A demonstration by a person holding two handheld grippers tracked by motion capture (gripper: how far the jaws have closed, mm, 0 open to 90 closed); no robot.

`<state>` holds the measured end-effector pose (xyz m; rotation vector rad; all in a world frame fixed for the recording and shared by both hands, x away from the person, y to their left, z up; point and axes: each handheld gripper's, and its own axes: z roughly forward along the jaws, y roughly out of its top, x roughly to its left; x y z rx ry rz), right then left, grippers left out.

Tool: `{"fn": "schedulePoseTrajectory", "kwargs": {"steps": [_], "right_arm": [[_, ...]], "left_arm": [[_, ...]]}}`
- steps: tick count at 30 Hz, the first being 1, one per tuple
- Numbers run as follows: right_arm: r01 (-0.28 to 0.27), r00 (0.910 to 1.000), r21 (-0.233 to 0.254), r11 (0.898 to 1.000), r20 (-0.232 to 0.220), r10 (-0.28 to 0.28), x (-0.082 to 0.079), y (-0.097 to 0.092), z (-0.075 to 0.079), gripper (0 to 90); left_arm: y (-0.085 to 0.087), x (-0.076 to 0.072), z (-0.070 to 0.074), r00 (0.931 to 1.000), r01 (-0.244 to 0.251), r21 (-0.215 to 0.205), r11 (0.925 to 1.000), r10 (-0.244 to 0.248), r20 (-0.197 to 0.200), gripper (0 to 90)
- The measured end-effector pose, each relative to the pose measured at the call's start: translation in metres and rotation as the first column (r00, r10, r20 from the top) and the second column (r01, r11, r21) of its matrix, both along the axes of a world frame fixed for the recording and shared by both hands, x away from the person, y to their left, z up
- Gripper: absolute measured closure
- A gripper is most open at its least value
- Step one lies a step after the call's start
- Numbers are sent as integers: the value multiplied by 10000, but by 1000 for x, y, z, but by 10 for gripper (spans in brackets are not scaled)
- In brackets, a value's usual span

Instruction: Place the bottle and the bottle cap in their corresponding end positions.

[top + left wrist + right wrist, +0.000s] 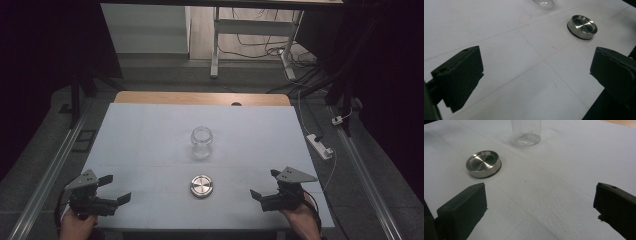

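A clear glass jar (201,142) stands upright and lidless at the middle of the white table (150,135). Nearer the front lies a round silver metal lid (202,185). My left gripper (114,189) rests at the front left corner, open, jaws empty and pointing right toward the lid. At the front right my right gripper (265,184) is open too, aimed left. In the left gripper view the lid (582,27) lies ahead at upper right, the jar's base (544,3) at the top edge. The right gripper view has the lid (483,163) at left and the jar (526,132) beyond it.
A wooden strip (200,98) with a small hole runs along the table's far edge. A white power strip (320,146) and cables lie on the floor to the right. A white desk frame (250,35) stands farther back. Rails run along both sides of the table.
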<state>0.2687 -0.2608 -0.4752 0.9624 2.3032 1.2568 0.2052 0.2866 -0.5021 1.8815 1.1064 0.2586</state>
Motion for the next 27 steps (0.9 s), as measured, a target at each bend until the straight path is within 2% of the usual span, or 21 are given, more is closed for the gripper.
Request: {"fn": "schedulePoseTrajectory", "kwargs": {"steps": [5, 18, 27], "right_arm": [[374, 9993, 17, 9993, 11, -374, -4, -12, -2, 0], [1059, 9941, -23, 9944, -227, -1060, -13, -36, -10, 0], [1409, 9880, -396, 9892, -578, -1430, -19, -47, -17, 0]], "left_arm": [[7, -9, -7, 9996, -247, 149, 9996, 249, -140, 0], [19, -20, -17, 9965, -698, 193, 9974, 706, -454, 0], [24, -25, -23, 9921, -935, 447, 9946, 968, -793, 0]]}}
